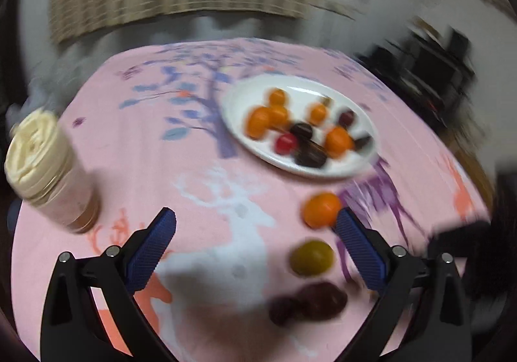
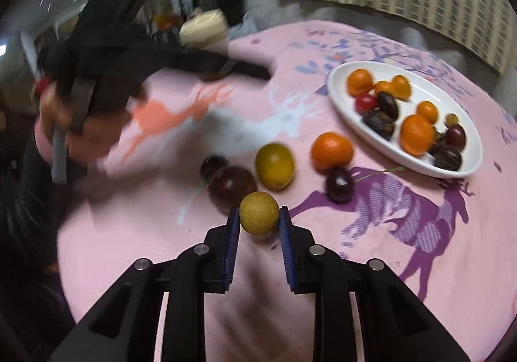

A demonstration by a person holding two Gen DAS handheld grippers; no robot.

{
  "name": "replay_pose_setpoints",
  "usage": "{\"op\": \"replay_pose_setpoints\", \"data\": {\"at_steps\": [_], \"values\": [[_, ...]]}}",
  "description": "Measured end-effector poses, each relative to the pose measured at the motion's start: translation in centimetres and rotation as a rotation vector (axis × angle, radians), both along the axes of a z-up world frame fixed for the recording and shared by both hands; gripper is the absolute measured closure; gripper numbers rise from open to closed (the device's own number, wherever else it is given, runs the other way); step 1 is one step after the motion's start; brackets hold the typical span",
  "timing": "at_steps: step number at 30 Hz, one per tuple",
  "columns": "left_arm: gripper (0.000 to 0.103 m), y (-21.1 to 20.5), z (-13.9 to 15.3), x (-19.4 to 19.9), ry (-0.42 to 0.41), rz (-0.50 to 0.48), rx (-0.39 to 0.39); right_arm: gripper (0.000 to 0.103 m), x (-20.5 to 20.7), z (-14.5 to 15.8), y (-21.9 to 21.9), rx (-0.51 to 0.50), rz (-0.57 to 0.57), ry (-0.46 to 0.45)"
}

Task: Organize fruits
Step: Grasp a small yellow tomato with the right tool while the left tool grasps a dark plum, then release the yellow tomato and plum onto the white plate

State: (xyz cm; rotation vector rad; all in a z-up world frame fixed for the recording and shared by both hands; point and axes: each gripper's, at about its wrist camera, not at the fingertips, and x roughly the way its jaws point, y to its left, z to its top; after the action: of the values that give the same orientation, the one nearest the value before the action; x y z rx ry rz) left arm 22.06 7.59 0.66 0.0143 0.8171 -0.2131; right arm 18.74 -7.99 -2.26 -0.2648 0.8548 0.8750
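A white oval plate (image 1: pixel 245 94) (image 2: pixel 339 84) holds several orange, red and dark fruits. Loose on the pink cloth lie an orange fruit (image 1: pixel 321 209) (image 2: pixel 332 150), a yellow-green fruit (image 1: pixel 311 257) (image 2: pixel 274 165), dark plums (image 1: pixel 308 300) (image 2: pixel 231 186) and a dark cherry (image 2: pixel 338 184). My left gripper (image 1: pixel 257 223) is open and empty above the cloth, its right finger beside the orange fruit. My right gripper (image 2: pixel 259 216) is shut on a small tan speckled fruit (image 2: pixel 258 212), held just above the cloth near the plums.
A jar with a cream lid (image 1: pixel 42 165) (image 2: pixel 203 27) stands at the table's left side. The left gripper and the hand holding it (image 2: pixel 97 77) show blurred in the right wrist view. The pink deer-print cloth (image 1: pixel 206 168) covers the round table.
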Motion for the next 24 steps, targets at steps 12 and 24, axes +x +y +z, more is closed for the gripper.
{"op": "replay_pose_setpoints", "data": {"at_steps": [12, 24], "values": [[0.052, -7.3, -5.1, -3.7, 0.097, -0.321, 0.257, 0.078, 1.7, 0.8, -2.6, 0.072, -0.109, 0.057], [0.064, -7.2, -5.6, -4.2, 0.134, -0.296, 0.265, 0.078, 1.8, 1.0, -3.2, 0.075, -0.144, 0.058]]}}
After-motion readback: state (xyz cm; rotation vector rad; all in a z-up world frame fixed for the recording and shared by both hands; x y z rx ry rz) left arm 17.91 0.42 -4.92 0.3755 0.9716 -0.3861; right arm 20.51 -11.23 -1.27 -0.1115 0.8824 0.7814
